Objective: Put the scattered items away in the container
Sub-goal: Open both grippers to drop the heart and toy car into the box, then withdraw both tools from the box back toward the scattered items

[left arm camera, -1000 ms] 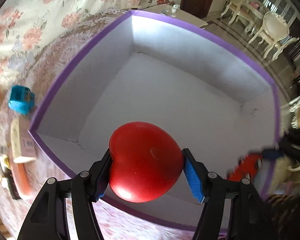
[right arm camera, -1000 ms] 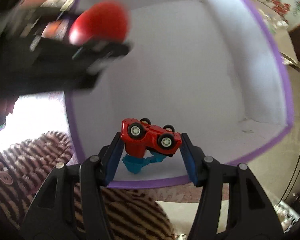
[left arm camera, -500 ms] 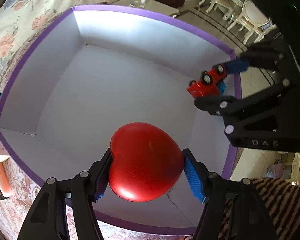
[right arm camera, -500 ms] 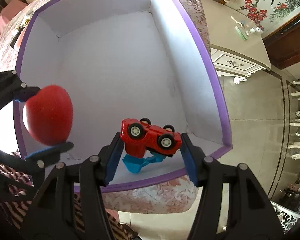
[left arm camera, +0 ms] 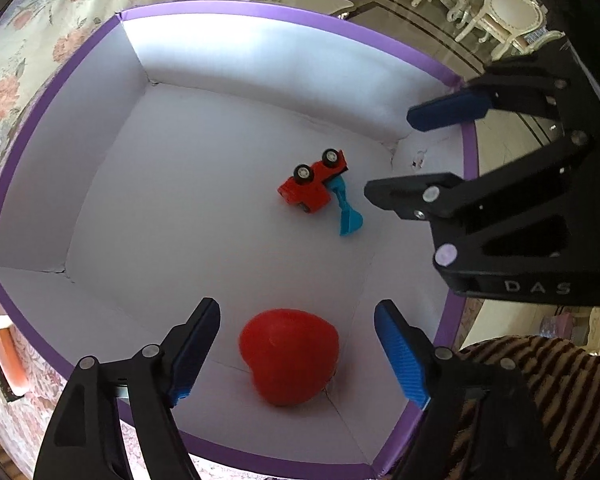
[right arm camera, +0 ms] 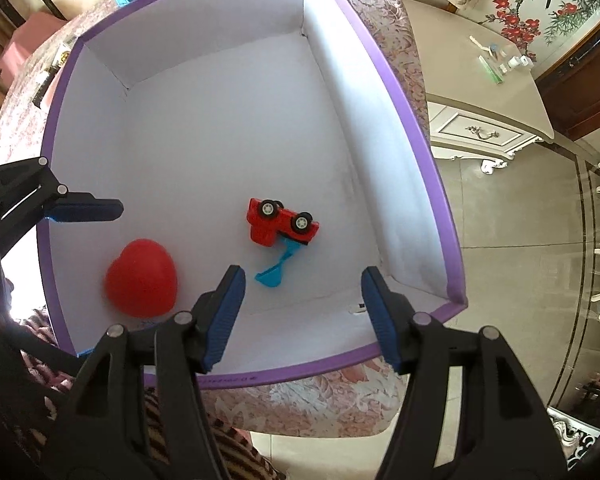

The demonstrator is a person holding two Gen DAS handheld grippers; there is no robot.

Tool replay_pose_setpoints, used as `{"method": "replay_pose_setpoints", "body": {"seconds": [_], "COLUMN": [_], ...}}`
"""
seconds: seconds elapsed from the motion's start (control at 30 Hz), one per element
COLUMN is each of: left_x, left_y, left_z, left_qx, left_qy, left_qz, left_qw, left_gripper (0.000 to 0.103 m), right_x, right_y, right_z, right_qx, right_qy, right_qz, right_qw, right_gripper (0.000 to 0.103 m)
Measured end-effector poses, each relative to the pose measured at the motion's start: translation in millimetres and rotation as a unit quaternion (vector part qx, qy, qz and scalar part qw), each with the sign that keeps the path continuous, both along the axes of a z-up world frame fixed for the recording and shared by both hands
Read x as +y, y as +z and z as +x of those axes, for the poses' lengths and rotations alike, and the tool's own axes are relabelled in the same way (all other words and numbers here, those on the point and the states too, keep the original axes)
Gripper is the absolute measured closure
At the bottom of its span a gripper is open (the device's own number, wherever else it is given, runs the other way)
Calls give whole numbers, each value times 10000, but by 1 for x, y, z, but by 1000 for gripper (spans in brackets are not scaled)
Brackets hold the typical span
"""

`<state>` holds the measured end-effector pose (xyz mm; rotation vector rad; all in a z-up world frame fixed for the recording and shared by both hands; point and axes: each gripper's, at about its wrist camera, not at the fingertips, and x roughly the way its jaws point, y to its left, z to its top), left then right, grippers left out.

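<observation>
Now both grippers opening, fingers empty: left gripper [left arm camera: 296, 354] above red heart [left arm camera: 290, 356], right gripper [right arm camera: 302, 314] above overturned toy digger [right arm camera: 281, 225]; box [right arm camera: 412, 120] near corner cut off.

The box [left arm camera: 228, 184] looked like matt white card inside, its purple rim smooth. The red heart [left arm camera: 290, 358] had a soft sheen (foam or rubber, hard to tell). The toy car [right arm camera: 281, 224] was glossy plastic. A floral cloth [right arm camera: 312, 404] covered the worktop; the floor [right arm camera: 512, 300] shone like polished tile.
</observation>
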<state>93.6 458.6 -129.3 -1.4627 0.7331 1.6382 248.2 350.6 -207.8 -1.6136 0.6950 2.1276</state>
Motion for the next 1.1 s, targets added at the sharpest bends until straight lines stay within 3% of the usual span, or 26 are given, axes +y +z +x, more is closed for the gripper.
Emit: {"method": "replay_pose_setpoints", "body": {"seconds": [0.37, 0.73, 1.1], "left_x": [-3, -2, -38], "left_y": [6, 21, 53], "left_z": [5, 18, 8], "left_qx": [77, 505, 918], "left_qy": [154, 4, 305], "left_qz": [182, 304, 1115], "left_qw": [9997, 9983, 9890], "left_gripper": [22, 20, 16], "right_x": [3, 3, 1], "right_y": [-1, -5, 18], "right_z": [-10, -15, -14], "right_qx": [218, 288, 462], "right_qy": [-103, -245, -1017], "right_qz": [-55, -52, 102], "right_qw": [9997, 9993, 9937], "right_gripper": [35, 28, 26]}}
